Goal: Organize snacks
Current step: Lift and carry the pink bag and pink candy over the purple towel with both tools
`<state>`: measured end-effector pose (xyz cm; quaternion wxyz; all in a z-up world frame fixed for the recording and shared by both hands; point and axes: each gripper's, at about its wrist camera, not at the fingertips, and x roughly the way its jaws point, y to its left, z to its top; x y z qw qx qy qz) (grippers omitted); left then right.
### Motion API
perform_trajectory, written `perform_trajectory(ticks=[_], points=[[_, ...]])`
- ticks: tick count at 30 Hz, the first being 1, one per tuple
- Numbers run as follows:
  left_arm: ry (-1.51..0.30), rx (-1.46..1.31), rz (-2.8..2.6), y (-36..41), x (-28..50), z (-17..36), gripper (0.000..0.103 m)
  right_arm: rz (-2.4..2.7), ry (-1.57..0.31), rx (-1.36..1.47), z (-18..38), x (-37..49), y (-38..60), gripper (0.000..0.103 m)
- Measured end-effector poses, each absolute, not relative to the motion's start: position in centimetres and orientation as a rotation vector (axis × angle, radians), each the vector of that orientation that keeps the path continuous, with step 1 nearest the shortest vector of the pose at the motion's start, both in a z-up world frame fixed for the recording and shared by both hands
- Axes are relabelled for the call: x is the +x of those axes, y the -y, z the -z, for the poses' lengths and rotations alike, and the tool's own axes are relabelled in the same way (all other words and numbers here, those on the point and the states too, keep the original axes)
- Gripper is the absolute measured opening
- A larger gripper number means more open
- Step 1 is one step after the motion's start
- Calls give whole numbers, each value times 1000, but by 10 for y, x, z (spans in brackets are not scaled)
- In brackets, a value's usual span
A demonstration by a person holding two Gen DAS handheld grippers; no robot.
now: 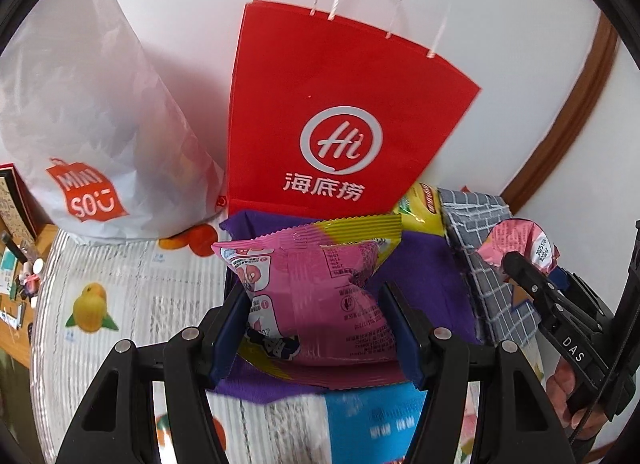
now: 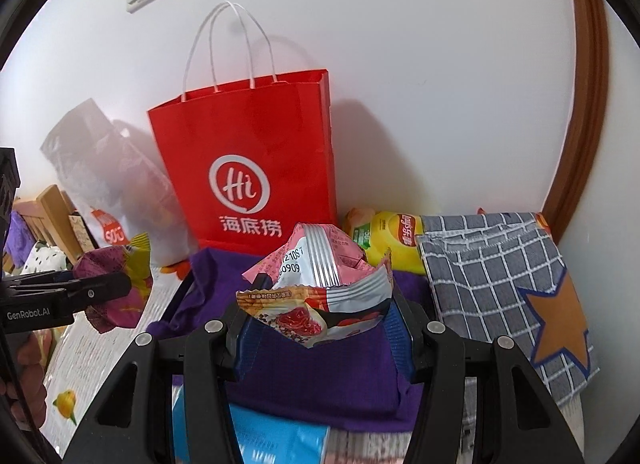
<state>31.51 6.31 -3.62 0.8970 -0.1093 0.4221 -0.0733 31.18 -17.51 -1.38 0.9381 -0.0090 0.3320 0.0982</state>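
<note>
The left gripper (image 1: 316, 328) clasps a pink snack packet (image 1: 316, 304), and the right gripper (image 2: 320, 328) clasps a silver-and-pink snack packet (image 2: 320, 284). Both packets hang over the purple cloth (image 2: 320, 380) in front of the red paper bag (image 2: 248, 168). A yellow chip bag (image 2: 390, 240) lies beside the red bag's base.

Red bag (image 1: 344, 104) reads "Hi 海底捞"; white bag (image 1: 100, 124) "MINISO".

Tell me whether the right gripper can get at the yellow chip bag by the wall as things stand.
Probably not yet. The right gripper is shut on a pink snack packet, so its jaws are taken. The path itself looks free: the yellow chip bag lies just beyond, uncovered, beside the checked cloth.
</note>
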Motion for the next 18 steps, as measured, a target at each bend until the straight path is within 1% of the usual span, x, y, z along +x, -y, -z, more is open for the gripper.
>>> perform_trajectory(ticks=[10,15,18], points=[[-900,-204,129,-62,360,60,63,-191,-731,-25,49,360,171,54],[-937,-175,126,-60,372,82,63,-200,-759,8,72,371,177,54],[-959,-187,128,-63,376,95,63,-211,-814,12,90,380,176,54]])
